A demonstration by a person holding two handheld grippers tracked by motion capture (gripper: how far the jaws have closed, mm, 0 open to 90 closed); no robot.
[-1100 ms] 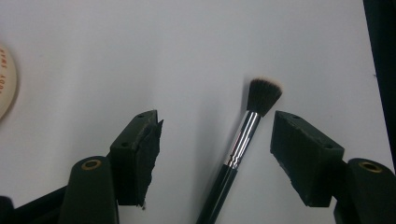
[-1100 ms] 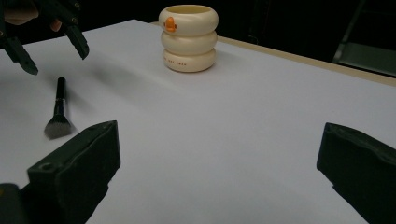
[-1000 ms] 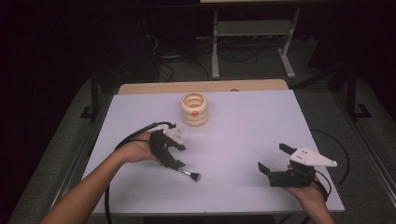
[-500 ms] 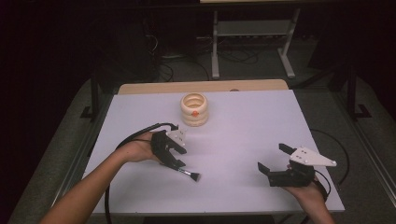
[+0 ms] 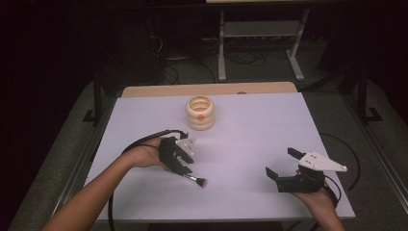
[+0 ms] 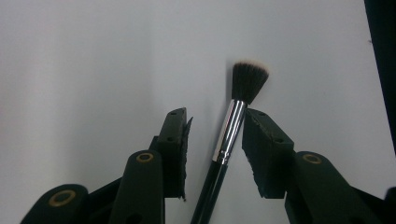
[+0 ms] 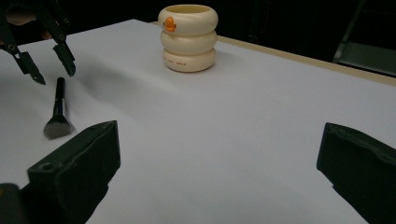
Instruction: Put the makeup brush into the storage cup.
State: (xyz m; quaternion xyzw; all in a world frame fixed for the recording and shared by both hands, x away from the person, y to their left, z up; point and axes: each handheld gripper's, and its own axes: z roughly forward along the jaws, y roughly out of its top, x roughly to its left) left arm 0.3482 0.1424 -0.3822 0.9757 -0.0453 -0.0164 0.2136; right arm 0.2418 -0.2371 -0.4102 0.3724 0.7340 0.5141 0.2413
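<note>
The left gripper (image 5: 184, 164) is barely shifting from a second ago, hanging low over the makeup brush (image 5: 194, 180), which is lying on the white table (image 5: 250, 139) in the same spot. In the left gripper view its jaws are standing parted either side of the brush's silver ferrule, not yet pinching it. The right gripper (image 5: 287, 169) is resting wide open near the table's right edge, well apart from the cream ringed cup (image 5: 200, 112); a grasp is likely coming next.

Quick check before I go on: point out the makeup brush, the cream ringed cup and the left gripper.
makeup brush (image 6: 232, 126), left gripper view, on its silver ferrule.
cream ringed cup (image 5: 200, 115), high view, on its outer wall.
left gripper (image 5: 185, 168), high view, between its jaw tips.
</note>
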